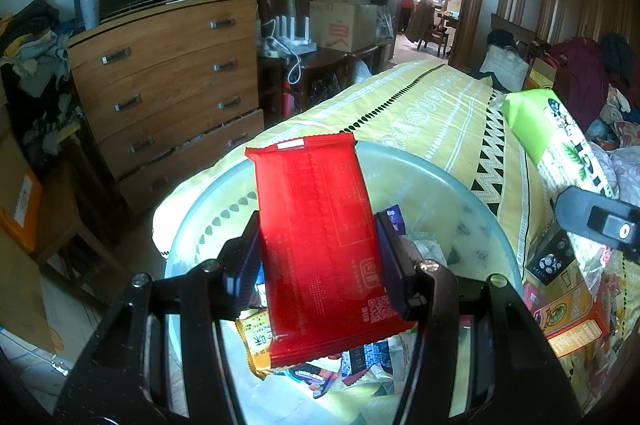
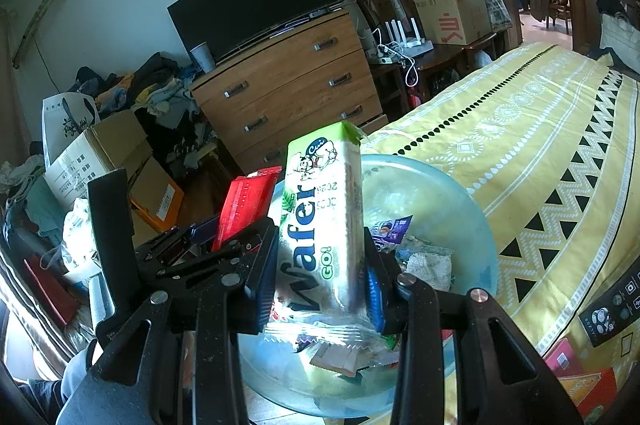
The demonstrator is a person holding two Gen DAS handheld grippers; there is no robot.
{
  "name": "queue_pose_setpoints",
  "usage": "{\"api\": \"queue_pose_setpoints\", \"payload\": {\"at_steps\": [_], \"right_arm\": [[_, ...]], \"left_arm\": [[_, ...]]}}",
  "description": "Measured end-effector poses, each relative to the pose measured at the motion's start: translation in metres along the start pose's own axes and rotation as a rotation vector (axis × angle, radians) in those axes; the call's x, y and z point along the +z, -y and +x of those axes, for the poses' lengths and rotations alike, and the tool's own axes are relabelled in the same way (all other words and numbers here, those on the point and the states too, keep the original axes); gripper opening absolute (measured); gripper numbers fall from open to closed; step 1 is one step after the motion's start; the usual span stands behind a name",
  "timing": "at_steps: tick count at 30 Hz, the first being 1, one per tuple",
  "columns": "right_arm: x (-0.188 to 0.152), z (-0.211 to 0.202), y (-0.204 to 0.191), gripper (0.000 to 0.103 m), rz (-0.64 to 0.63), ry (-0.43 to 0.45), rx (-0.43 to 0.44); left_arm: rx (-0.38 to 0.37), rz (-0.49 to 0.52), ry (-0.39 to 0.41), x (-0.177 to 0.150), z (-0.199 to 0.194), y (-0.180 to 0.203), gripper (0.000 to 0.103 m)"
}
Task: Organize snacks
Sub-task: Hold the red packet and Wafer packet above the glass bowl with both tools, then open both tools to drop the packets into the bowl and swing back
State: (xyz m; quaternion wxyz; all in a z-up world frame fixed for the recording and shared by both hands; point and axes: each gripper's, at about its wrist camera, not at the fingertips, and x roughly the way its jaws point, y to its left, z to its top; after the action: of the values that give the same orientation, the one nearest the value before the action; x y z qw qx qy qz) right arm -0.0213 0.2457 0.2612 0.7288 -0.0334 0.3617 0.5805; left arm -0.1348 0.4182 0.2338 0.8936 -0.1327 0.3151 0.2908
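My left gripper (image 1: 320,257) is shut on a red snack packet (image 1: 316,241), held upright over a clear glass bowl (image 1: 460,185) on the yellow bedspread. My right gripper (image 2: 320,277) is shut on a green and white wafer pack (image 2: 320,225), also above the bowl (image 2: 440,201). The bowl holds several small wrapped snacks (image 1: 360,357). The wafer pack (image 1: 560,145) and right gripper body show at the right of the left wrist view. The red packet (image 2: 244,205) and left gripper show at the left of the right wrist view.
More snack boxes (image 1: 572,313) and a black packet (image 2: 612,305) lie on the bed (image 2: 520,129) right of the bowl. A wooden dresser (image 1: 168,77) with a TV stands left of the bed. Cardboard boxes (image 2: 108,161) and clothes clutter the floor.
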Motion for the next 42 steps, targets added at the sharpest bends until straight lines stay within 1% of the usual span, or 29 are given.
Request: {"api": "queue_pose_setpoints", "payload": {"at_steps": [10, 30, 36, 37, 38, 39, 40, 41, 42], "right_arm": [[-0.006, 0.013, -0.007, 0.040, -0.003, -0.017, -0.003], [-0.003, 0.024, -0.008, 0.040, 0.007, -0.035, -0.001], [-0.002, 0.027, -0.010, 0.044, 0.000, -0.040, -0.001], [-0.001, 0.029, -0.012, 0.053, -0.009, -0.048, -0.012], [-0.001, 0.030, -0.013, 0.056, -0.013, -0.046, -0.039], [-0.002, 0.028, -0.013, 0.063, -0.010, -0.037, -0.054], [-0.003, 0.025, -0.011, 0.065, -0.003, -0.025, -0.059], [-0.005, 0.019, -0.010, 0.065, 0.013, -0.013, -0.055], [-0.010, 0.010, -0.007, 0.065, 0.030, 0.007, -0.047]], "left_arm": [[-0.003, -0.010, -0.014, -0.011, 0.007, -0.002, 0.054], [-0.009, -0.008, -0.047, -0.012, 0.013, -0.002, 0.054], [-0.009, -0.015, -0.063, -0.012, 0.016, 0.000, 0.055], [-0.013, -0.015, -0.071, -0.011, 0.018, -0.001, 0.055], [-0.011, -0.015, -0.076, -0.012, 0.018, 0.000, 0.059], [-0.007, -0.015, -0.076, -0.012, 0.018, 0.000, 0.063], [-0.001, -0.014, -0.069, -0.012, 0.015, 0.001, 0.072], [0.003, -0.015, -0.053, -0.013, 0.011, 0.001, 0.080], [0.006, -0.016, -0.034, -0.013, 0.007, 0.002, 0.082]]}}
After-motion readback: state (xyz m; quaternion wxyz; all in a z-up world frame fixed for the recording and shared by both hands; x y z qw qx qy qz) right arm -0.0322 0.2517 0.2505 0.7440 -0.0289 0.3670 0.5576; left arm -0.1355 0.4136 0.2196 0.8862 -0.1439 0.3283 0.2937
